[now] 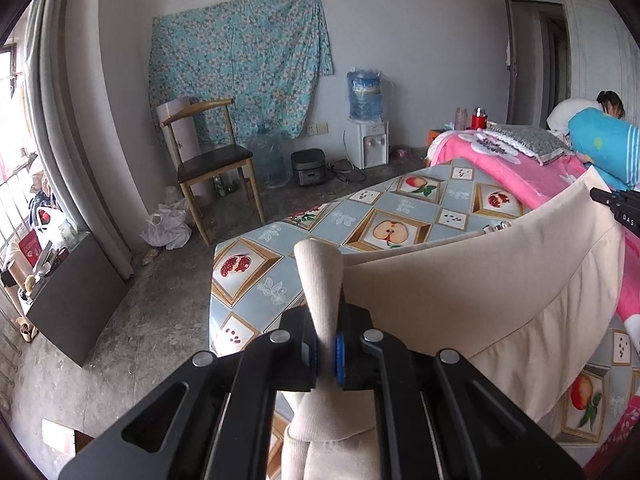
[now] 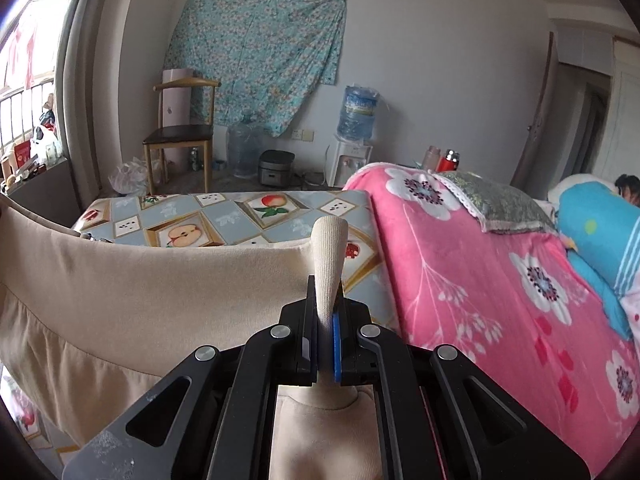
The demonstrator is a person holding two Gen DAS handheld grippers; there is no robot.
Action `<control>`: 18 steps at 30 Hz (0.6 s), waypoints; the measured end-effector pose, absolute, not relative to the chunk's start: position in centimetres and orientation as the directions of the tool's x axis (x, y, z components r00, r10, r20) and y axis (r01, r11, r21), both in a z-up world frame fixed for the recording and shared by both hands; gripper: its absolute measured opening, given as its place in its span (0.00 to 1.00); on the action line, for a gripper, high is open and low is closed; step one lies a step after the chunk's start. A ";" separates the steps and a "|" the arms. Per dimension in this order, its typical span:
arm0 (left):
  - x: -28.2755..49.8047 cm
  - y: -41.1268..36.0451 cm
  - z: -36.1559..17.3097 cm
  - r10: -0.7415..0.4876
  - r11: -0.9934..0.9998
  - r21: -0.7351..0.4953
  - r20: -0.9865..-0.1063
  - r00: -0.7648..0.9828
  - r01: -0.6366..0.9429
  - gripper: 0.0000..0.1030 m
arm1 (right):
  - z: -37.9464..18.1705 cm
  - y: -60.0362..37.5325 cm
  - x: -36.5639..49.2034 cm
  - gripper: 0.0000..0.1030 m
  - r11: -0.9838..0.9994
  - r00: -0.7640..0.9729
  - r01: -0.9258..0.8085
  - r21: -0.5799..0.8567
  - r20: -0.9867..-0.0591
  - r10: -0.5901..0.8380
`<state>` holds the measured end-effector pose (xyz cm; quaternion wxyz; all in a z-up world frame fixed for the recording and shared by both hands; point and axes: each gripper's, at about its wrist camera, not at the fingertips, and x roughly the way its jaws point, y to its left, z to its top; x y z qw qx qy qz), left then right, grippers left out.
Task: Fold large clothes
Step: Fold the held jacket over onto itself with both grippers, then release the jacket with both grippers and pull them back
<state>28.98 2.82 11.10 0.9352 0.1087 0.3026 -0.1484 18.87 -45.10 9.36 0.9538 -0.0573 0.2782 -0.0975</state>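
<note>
A large beige garment (image 1: 472, 292) hangs stretched in the air between my two grippers, above a table with a fruit-patterned cloth (image 1: 264, 264). My left gripper (image 1: 327, 354) is shut on a ribbed edge of the garment, which sticks up between the fingers. My right gripper (image 2: 326, 350) is shut on the other ribbed edge in the same way. The garment (image 2: 152, 292) spreads to the left in the right wrist view, with the table (image 2: 224, 216) behind it. The right gripper's tip (image 1: 618, 204) shows at the right edge of the left wrist view.
A bed with a pink flowered blanket (image 2: 480, 272) lies to the right of the table, with a person (image 2: 628, 188) on it. A wooden chair (image 1: 212, 160), water dispenser (image 1: 370, 140), rice cooker (image 1: 308, 168) and plastic bags (image 1: 168, 224) stand by the far wall.
</note>
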 end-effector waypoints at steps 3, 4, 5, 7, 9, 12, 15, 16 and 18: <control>35.4 2.2 8.6 -0.193 0.935 0.083 -0.694 0.694 0.343 0.06 | 7.2 -45.4 24.6 0.05 0.975 0.790 0.125 -0.186 -0.576 -0.211; 37.2 2.1 7.3 -0.183 0.937 0.078 -0.722 0.667 0.341 0.06 | 6.1 -45.4 26.3 0.05 0.974 0.771 0.114 -0.197 -0.601 -0.212; 38.9 2.0 5.9 -0.170 0.939 0.071 -0.756 0.632 0.337 0.06 | 4.7 -45.5 27.8 0.05 0.971 0.748 0.108 -0.215 -0.626 -0.222; 41.5 2.2 2.8 -0.161 0.945 0.033 -0.819 0.551 0.326 0.07 | 1.6 -45.4 30.1 0.05 0.965 0.696 0.087 -0.246 -0.678 -0.235; 42.8 2.7 -0.2 -0.161 0.953 -0.010 -0.864 0.477 0.304 0.07 | -1.3 -45.7 31.5 0.05 0.968 0.642 0.064 -0.244 -0.732 -0.227; 43.5 3.9 -2.4 -0.202 0.961 -0.094 -0.881 0.429 0.258 0.15 | -3.4 -46.4 32.3 0.12 0.977 0.595 0.056 -0.206 -0.779 -0.198; 44.0 5.7 -2.3 -0.218 0.969 -0.144 -0.880 0.422 0.200 0.33 | -3.1 -48.2 32.3 0.32 0.983 0.570 0.108 -0.147 -0.801 -0.182; 43.9 6.3 -2.0 -0.218 0.972 -0.154 -0.875 0.433 0.179 0.35 | -2.6 -49.1 32.1 0.35 0.982 0.568 0.139 -0.130 -0.802 -0.187; 42.9 7.5 -0.4 -0.203 0.977 -0.145 -0.848 0.490 0.154 0.35 | -1.1 -50.6 31.2 0.37 0.980 0.580 0.185 -0.079 -0.795 -0.174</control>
